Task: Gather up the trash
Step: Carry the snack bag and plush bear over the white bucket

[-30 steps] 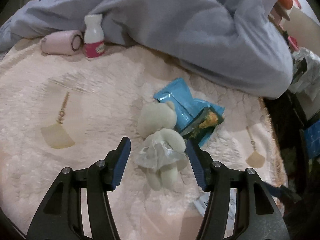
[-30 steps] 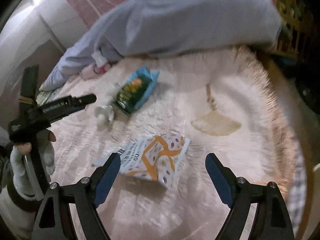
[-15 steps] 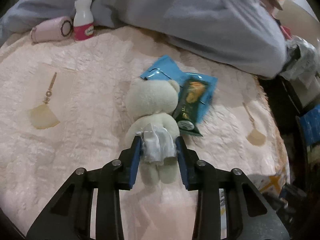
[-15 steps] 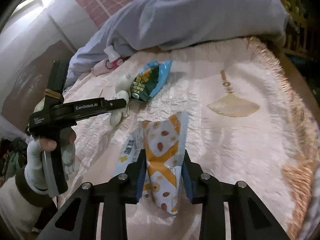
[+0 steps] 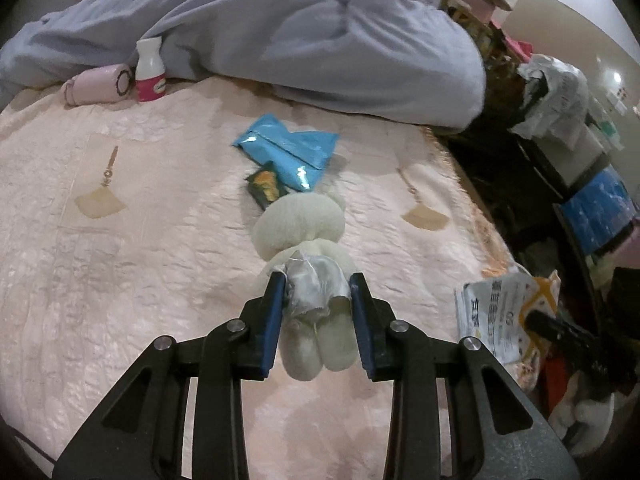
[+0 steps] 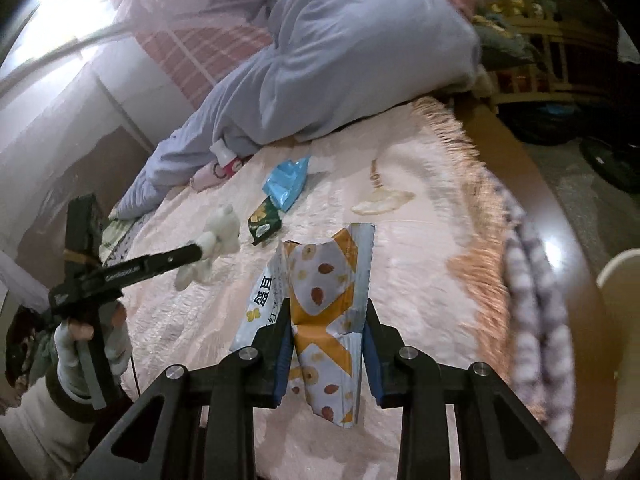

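My left gripper [image 5: 317,280] has its jaws closing on a cream plush bear [image 5: 300,220] with crumpled clear plastic [image 5: 316,292] over its belly; both blue pads press on it. In the right wrist view the bear [image 6: 220,232] hangs above the bed from that gripper [image 6: 197,251], which a gloved hand [image 6: 80,344] holds. My right gripper [image 6: 327,308] is shut on an orange-and-white snack bag [image 6: 324,276], folded between the pads and raised; the bag [image 5: 496,316] also shows at the right. A blue packet [image 5: 288,148] and a dark green packet [image 5: 266,186] lie on the pink bedspread [image 5: 140,240].
A grey-blue duvet [image 5: 320,40] is heaped along the far side. Against it stand a white bottle with a pink label [image 5: 150,72] and a pink roll [image 5: 96,88]. The bed's fringed edge [image 6: 472,200] runs on the right, with cluttered bags and shelves [image 5: 560,92] beyond.
Both grippers have shut on their things and pulled back and up: the left took the bear with its plastic, the right took the snack bag off the bedspread.
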Demonstrator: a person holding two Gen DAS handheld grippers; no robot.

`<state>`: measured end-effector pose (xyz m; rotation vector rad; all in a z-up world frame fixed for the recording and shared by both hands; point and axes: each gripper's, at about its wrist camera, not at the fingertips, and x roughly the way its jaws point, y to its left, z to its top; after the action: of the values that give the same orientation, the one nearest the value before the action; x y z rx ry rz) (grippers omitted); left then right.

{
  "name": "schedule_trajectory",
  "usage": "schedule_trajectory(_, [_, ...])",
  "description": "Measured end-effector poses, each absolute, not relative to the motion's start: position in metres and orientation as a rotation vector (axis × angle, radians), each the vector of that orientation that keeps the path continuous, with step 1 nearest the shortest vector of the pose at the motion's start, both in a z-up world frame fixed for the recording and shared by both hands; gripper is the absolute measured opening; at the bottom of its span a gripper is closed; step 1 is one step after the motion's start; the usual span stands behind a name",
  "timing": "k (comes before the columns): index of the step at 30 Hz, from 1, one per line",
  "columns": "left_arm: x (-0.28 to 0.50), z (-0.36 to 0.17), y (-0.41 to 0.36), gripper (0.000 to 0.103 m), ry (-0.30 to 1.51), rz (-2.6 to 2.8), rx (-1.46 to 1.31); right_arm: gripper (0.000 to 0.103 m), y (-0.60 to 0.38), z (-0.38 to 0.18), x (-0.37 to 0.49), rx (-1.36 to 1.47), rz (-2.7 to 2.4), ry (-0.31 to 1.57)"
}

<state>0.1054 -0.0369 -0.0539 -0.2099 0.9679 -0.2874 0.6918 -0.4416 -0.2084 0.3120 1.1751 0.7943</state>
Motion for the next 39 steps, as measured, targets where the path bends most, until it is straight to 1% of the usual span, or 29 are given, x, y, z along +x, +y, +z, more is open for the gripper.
schedule_trajectory(3, [0.097, -0.046, -0.051, 0.028, 0.962, -0.312, -0.190, 0.030, -0.462, -0.203, 0.688, 0.334, 0.771, 1.157])
schedule_trajectory(5, [0.093, -0.041, -0.065, 0.018, 0.956, -0.329, -0.169, 0.030, -0.473, -0.200, 0.686, 0.343, 0.757, 1.149])
schedule_trajectory(6, [0.091, -0.039, -0.073, 0.007, 0.951, -0.337, -0.155, 0.030, -0.480, -0.199, 0.685, 0.346, 0.746, 1.146])
schedule_trajectory(11, [0.088, -0.047, -0.103, 0.008, 0.991, -0.360, -0.091, 0.030, -0.506, -0.196, 0.682, 0.353, 0.704, 1.138])
schedule_trajectory(13, [0.087, -0.050, -0.105, 0.009, 0.992, -0.343, -0.077, 0.030, -0.513, -0.197, 0.681, 0.358, 0.690, 1.144])
schedule_trajectory(14, [0.087, -0.052, -0.106, 0.011, 0.995, -0.343, -0.058, 0.030, -0.516, -0.197, 0.681, 0.357, 0.686, 1.145])
schedule_trajectory(15, [0.086, -0.054, -0.105, 0.020, 0.999, -0.346, -0.046, 0.030, -0.519, -0.197, 0.679, 0.356, 0.684, 1.144])
schedule_trajectory(16, [0.085, -0.056, -0.104, 0.031, 1.002, -0.347, -0.041, 0.030, -0.521, -0.197, 0.679, 0.357, 0.685, 1.144])
schedule_trajectory(17, [0.084, -0.057, -0.099, 0.035, 1.004, -0.342, -0.042, 0.030, -0.523, -0.198, 0.678, 0.361, 0.685, 1.143])
schedule_trajectory(20, [0.080, -0.060, -0.084, 0.042, 0.993, -0.320, -0.038, 0.030, -0.525, -0.201, 0.678, 0.374, 0.692, 1.150])
schedule_trajectory(22, [0.078, -0.065, -0.075, 0.056, 0.991, -0.303, -0.022, 0.030, -0.524, -0.203, 0.678, 0.380, 0.697, 1.153])
schedule_trajectory(28, [0.081, -0.100, -0.080, 0.056, 1.079, -0.300, 0.054, 0.030, -0.515, -0.208, 0.679, 0.387, 0.707, 1.168])
schedule_trajectory(29, [0.084, -0.106, -0.082, 0.056, 1.081, -0.291, 0.050, 0.030, -0.514, -0.210, 0.679, 0.385, 0.708, 1.172])
schedule_trajectory(30, [0.086, -0.109, -0.082, 0.054, 1.083, -0.291, 0.028, 0.030, -0.512, -0.211, 0.679, 0.382, 0.710, 1.175])
schedule_trajectory(31, [0.089, -0.109, -0.082, 0.035, 1.085, -0.296, -0.009, 0.030, -0.512, -0.211, 0.679, 0.380, 0.710, 1.177])
schedule_trajectory(32, [0.091, -0.109, -0.082, 0.029, 1.087, -0.291, -0.025, 0.030, -0.511, -0.211, 0.678, 0.377, 0.712, 1.178])
schedule_trajectory(34, [0.092, -0.102, -0.086, 0.025, 1.068, -0.306, -0.050, 0.030, -0.512, -0.210, 0.677, 0.371, 0.714, 1.177])
schedule_trajectory(39, [0.084, -0.075, -0.113, 0.025, 1.006, -0.376, -0.022, 0.030, -0.523, -0.204, 0.679, 0.376, 0.694, 1.155])
